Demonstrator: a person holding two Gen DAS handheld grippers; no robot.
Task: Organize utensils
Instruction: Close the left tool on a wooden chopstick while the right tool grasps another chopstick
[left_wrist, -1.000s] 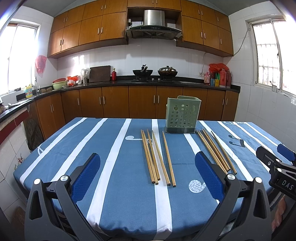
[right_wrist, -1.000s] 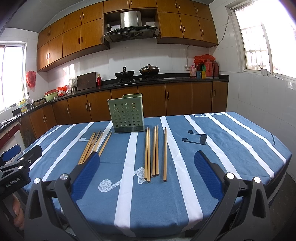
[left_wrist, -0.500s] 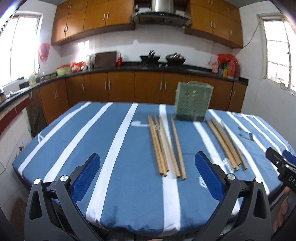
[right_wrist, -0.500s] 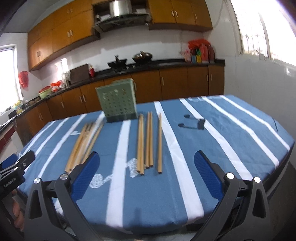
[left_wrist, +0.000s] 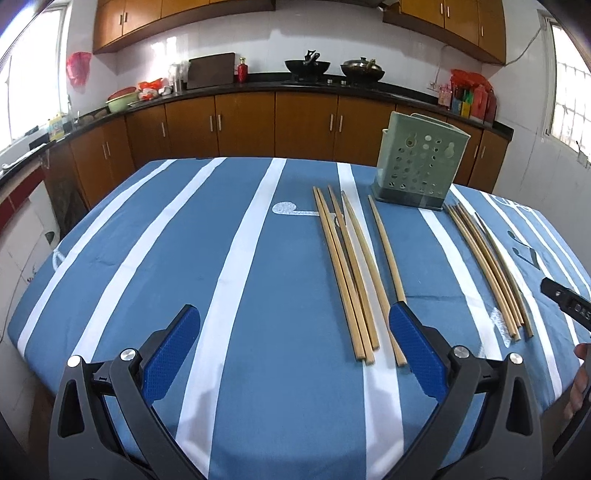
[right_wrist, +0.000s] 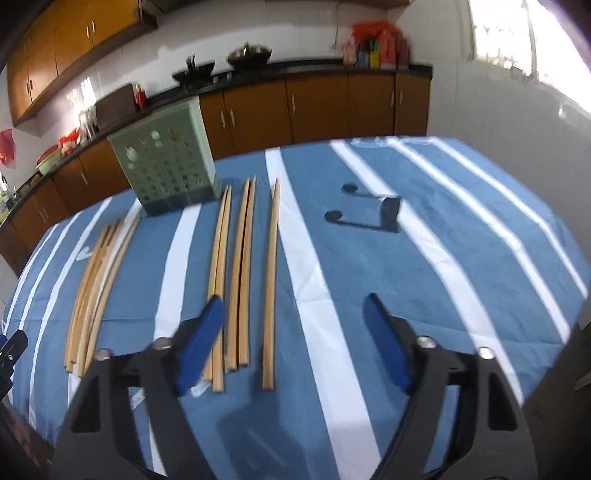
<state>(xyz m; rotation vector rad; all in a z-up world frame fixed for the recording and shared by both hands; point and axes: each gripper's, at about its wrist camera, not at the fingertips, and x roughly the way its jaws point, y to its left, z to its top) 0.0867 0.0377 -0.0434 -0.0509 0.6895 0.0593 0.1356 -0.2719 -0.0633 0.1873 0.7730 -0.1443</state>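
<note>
Left gripper (left_wrist: 295, 339) spread wide, nothing held, hovers over blue striped tablecloth (left_wrist: 155, 258). Right gripper (right_wrist: 295, 325) jaws closing, partly open, nothing between pads; view blurred. Bamboo chopsticks lie flat in two bundles: middle bundle (left_wrist: 351, 273) loosely parallel, right bundle (left_wrist: 487, 269) tighter. Green perforated utensil holder (left_wrist: 421, 166) stands upright at far ends, between both bundles.

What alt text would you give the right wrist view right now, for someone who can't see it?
The right gripper, closing with nothing between its pads, hangs over the near ends of five wooden chopsticks lying on a blue striped tablecloth. A second chopstick bundle lies left, and a green perforated utensil holder stands behind.
</note>
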